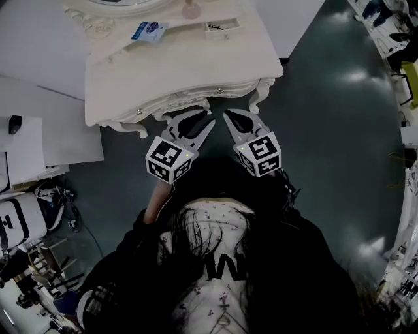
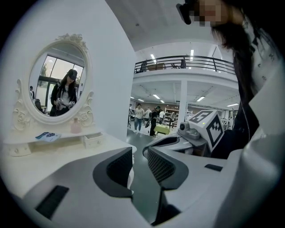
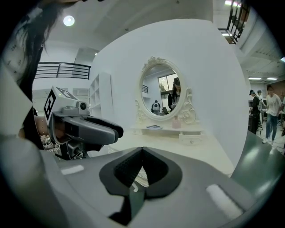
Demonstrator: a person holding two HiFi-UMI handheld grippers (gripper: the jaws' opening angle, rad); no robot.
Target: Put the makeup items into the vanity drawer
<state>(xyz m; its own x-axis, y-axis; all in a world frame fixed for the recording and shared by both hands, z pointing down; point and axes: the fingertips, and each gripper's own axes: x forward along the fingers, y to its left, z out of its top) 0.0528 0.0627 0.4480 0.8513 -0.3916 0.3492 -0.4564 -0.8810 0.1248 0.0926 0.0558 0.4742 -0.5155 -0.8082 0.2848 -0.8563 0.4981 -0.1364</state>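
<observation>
- The left gripper (image 2: 139, 156) is held with its jaws a small way apart; nothing is seen between the ribbed pads, only dark floor.
- The right gripper (image 3: 142, 150) is closed with its jaw tips touching, and nothing is clamped in it.
- In the head view both grippers are held side by side just off the front edge of the vanity (image 1: 196, 62), over the floor (image 1: 326, 130), with their tips pointed at each other and close together.
- Neither gripper is seen to touch the vanity or anything on it.
- A pink bottle (image 1: 191, 10) is stood at the vanity's back edge, on the raised shelf below the oval mirror (image 3: 160, 94).
- A blue packet (image 1: 149, 30) is laid flat on the same shelf, to the left of the pink bottle and well apart from both grippers.
- A small drawer box (image 1: 222, 27) is set at the right end of the shelf, towards the back right corner.
- Two small knobs (image 1: 220, 90) are shown on the carved front rail, and the front is seen closed.
- The rest of the vanity top is bare between the shelf and the front edge.
- A person holding both grippers is reflected in the mirror.
</observation>
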